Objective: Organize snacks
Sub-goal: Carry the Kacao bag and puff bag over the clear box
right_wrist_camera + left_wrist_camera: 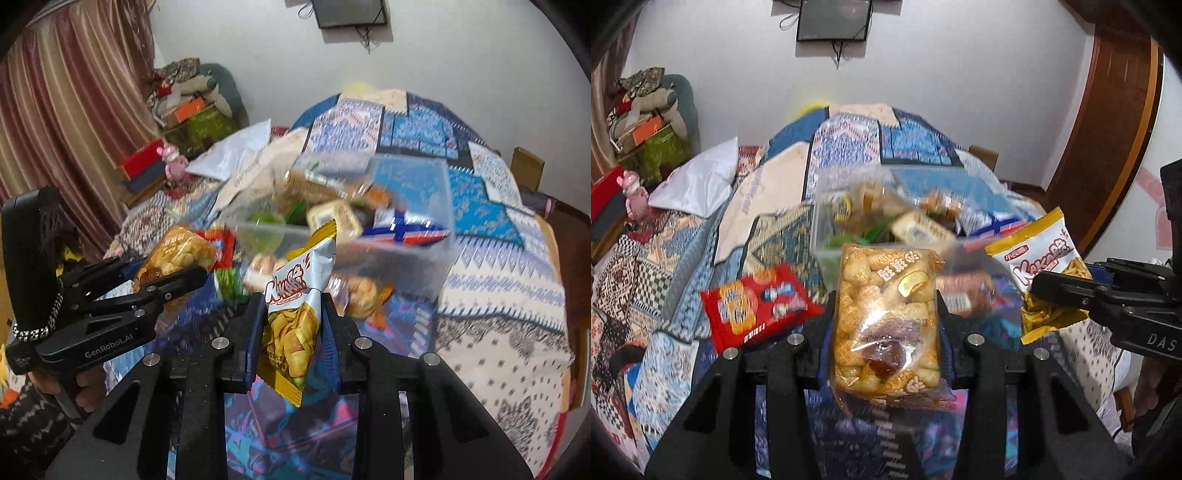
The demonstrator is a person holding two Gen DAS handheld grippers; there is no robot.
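Note:
My left gripper (884, 295) is shut on a clear bag of golden puffed snacks (886, 317), held above the bed. It also shows in the right wrist view (173, 258), with the left gripper (162, 277) at the left. My right gripper (293, 299) is shut on a white and yellow Kaka chip packet (295, 306); that packet (1041, 269) and gripper (1060, 291) appear at the right of the left wrist view. A clear plastic bin (827, 236) (436, 251) with several snacks stands just beyond both grippers. A red snack packet (757, 306) lies on the bedspread left of the bin.
A patterned blue bedspread (480, 258) covers the bed. A white plastic bag (698, 184) lies at the far left. Loose wrapped snacks (362, 291) lie in front of the bin. Boxes and cushions (650, 122) pile up by the wall. A wooden door (1115, 129) is on the right.

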